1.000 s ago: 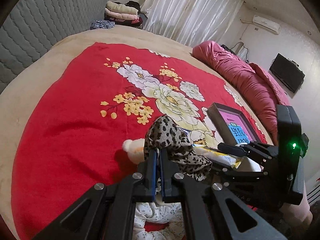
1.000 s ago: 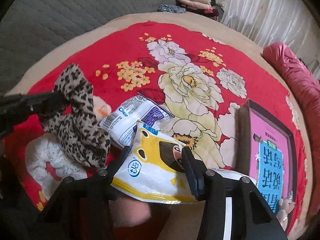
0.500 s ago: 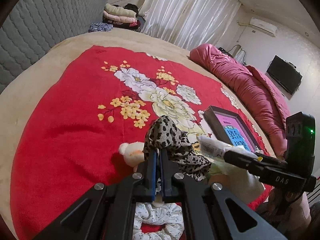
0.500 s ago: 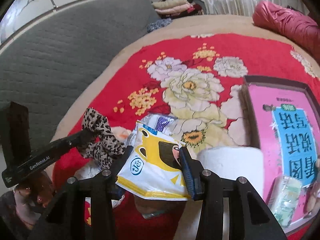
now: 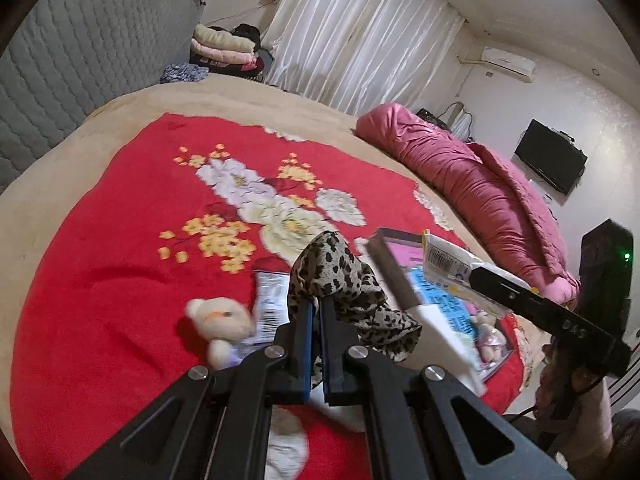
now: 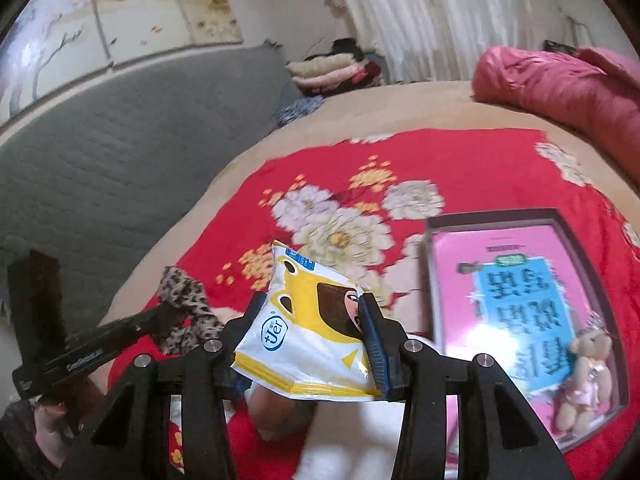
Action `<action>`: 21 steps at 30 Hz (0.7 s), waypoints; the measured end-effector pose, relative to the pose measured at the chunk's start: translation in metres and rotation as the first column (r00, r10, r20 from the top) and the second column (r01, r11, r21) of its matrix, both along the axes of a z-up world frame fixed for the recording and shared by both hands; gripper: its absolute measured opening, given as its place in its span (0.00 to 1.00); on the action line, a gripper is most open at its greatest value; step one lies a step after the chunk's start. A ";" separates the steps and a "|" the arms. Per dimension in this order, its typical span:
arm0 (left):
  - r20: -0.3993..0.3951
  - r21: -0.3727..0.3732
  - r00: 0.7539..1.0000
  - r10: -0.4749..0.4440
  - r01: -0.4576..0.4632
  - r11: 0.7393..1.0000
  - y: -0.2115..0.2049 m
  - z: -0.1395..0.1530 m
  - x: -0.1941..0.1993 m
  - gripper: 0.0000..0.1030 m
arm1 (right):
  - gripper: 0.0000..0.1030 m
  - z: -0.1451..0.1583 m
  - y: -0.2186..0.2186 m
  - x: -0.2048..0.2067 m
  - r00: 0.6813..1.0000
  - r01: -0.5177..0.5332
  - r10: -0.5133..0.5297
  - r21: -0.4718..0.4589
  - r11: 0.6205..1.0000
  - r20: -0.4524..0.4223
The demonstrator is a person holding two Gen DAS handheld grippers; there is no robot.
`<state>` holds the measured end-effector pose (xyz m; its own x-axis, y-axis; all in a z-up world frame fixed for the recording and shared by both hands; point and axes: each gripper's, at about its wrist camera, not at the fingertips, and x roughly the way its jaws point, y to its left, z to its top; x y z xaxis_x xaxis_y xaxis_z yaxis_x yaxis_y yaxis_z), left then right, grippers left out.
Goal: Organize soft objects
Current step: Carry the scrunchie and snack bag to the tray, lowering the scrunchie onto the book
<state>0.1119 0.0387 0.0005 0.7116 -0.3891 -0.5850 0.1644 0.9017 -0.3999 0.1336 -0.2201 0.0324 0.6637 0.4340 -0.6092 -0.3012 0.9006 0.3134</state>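
Mid-carry above the red floral bed (image 5: 100,280), the left gripper (image 5: 316,320) jaws pinch a leopard-print scrunchie (image 5: 340,280) at centre frame while the right gripper (image 6: 316,320) jaws clamp a yellow tissue pack (image 6: 312,320); next, seemingly, lowering each into the pink-lined tray (image 6: 432,264) at right.

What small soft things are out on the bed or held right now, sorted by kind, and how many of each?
Leopard-print scrunchie, pinched in the left gripper: 1
White floral scrunchie on the blanket: 1
Yellow tissue pack, clamped in the right gripper: 1
White-and-purple packet on the blanket: 1
Cream teddy on the blanket: 1
Teddy in pink in the tray: 1
Total: 6
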 end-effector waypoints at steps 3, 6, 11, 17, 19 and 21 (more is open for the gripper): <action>0.003 -0.026 1.000 -0.015 0.015 1.000 -0.018 0.011 -0.006 0.03 | 0.46 0.000 -0.024 -0.005 0.999 0.053 -0.053 0.024 0.998 -0.006; 0.009 -0.028 0.999 -0.035 0.035 0.999 -0.041 0.022 -0.009 0.03 | 0.46 0.001 -0.047 -0.009 0.994 0.106 -0.106 0.031 0.994 -0.003; 0.015 -0.002 0.996 -0.091 0.091 0.996 -0.088 0.037 -0.009 0.03 | 0.46 0.000 -0.089 -0.015 0.977 0.212 -0.211 0.059 0.976 -0.009; 0.001 0.026 0.988 -0.157 0.157 0.987 -0.140 0.043 -0.010 0.03 | 0.46 0.000 -0.127 -0.025 0.946 0.323 -0.324 0.024 0.946 0.011; -0.006 0.047 0.984 -0.178 0.178 0.983 -0.156 0.043 -0.009 0.03 | 0.46 -0.002 -0.136 -0.027 0.936 0.351 -0.352 0.016 0.936 0.008; -0.012 0.065 0.980 -0.200 0.200 0.978 -0.172 0.041 -0.006 0.03 | 0.46 -0.005 -0.144 -0.028 0.923 0.385 -0.385 0.009 0.923 -0.002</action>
